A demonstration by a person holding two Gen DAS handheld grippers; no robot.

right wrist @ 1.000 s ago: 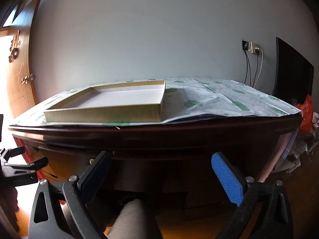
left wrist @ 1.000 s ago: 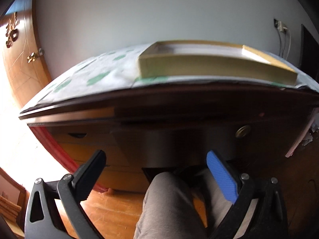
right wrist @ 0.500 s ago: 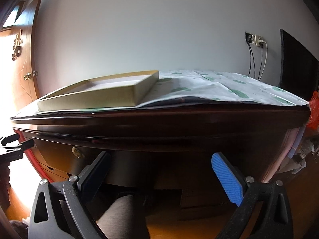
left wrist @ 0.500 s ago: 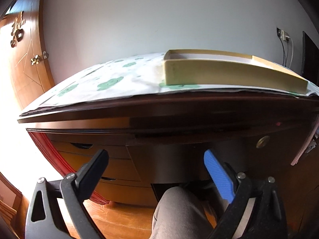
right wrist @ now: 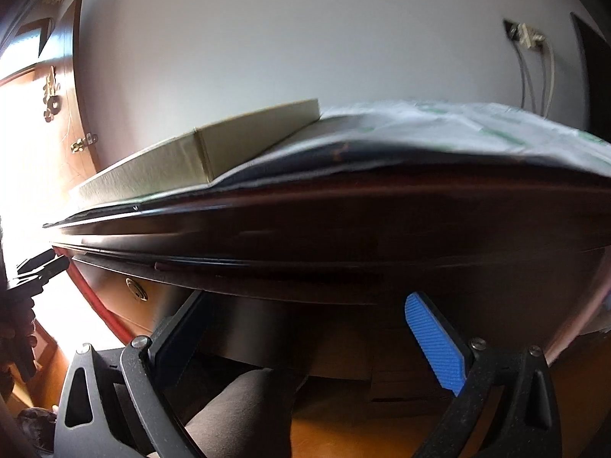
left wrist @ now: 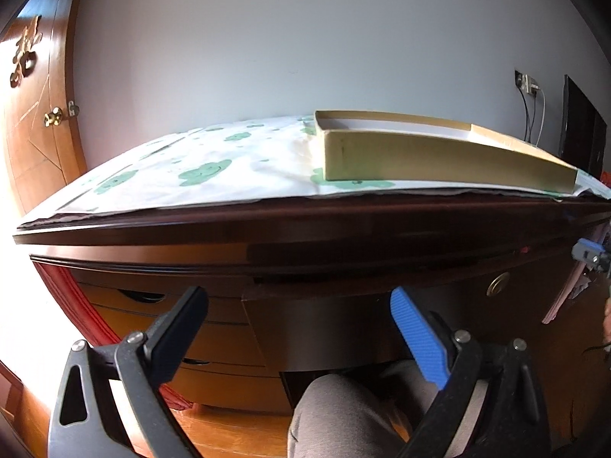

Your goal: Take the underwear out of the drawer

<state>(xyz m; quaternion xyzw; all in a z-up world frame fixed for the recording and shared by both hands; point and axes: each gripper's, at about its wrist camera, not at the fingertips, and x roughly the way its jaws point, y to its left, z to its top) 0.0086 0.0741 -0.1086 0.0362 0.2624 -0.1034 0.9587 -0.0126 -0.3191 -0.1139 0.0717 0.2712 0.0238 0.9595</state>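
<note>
While the drawer [left wrist: 324, 328] under the tabletop [left wrist: 305, 225] looks shut, no underwear shows anywhere — presumably inside. Left gripper [left wrist: 301, 316] and right gripper [right wrist: 305, 320] both gape wide w/ nothing held, low in front of the desk. Best bet imo: aim one gripper at the round brass pull [left wrist: 497, 284], close square on it, draw straight out — keep clear of the knee [left wrist: 336, 416] below & the tan box [left wrist: 439, 156] up top.

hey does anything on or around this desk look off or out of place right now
Nothing much stands out. The shallow cardboard tray sits flat on the clover-print cloth, near the desk front edge. All visible drawers look closed; no underwear shows.
</note>
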